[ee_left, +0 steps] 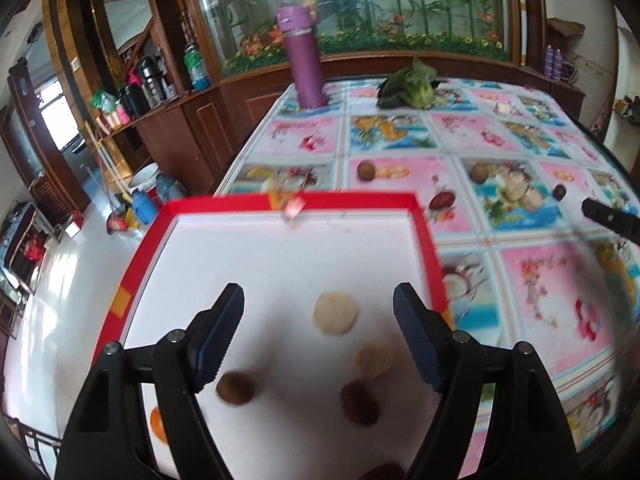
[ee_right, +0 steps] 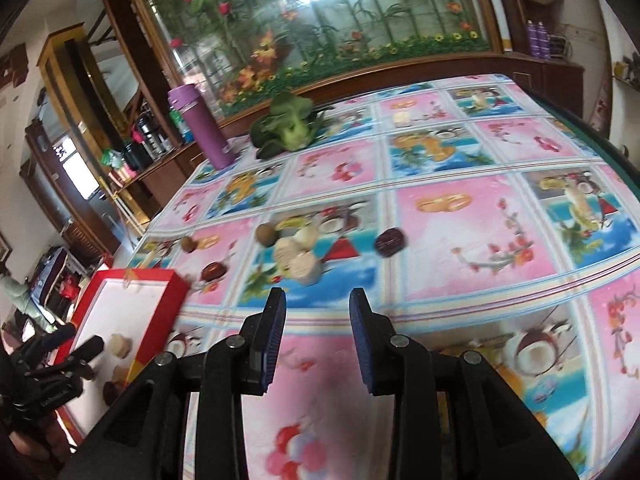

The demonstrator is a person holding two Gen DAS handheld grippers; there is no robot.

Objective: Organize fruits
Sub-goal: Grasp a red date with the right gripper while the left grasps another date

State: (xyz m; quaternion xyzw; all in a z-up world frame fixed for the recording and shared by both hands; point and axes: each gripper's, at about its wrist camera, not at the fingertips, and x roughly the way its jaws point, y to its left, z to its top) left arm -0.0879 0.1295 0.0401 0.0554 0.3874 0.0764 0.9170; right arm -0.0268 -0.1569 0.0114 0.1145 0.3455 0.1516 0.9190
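Fruits, round and rough-skinned, lie in a red-rimmed white box (ee_left: 424,236) beneath the left claw (ee_left: 318,338), jaws apart and empty. Only the right view shows pale ones (ee_right: 298,258), perhaps peeled, clustered on the glossy tabletop (ee_right: 460,208); right claw (ee_right: 317,336) gapes.

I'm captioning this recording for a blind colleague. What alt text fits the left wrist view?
Open black left tongs hang empty over a red-rimmed white cardboard tray holding small round pieces, pale and dark brown. Beyond lie a floral patterned tablecloth, a tall purple flask and a leafy green vegetable.
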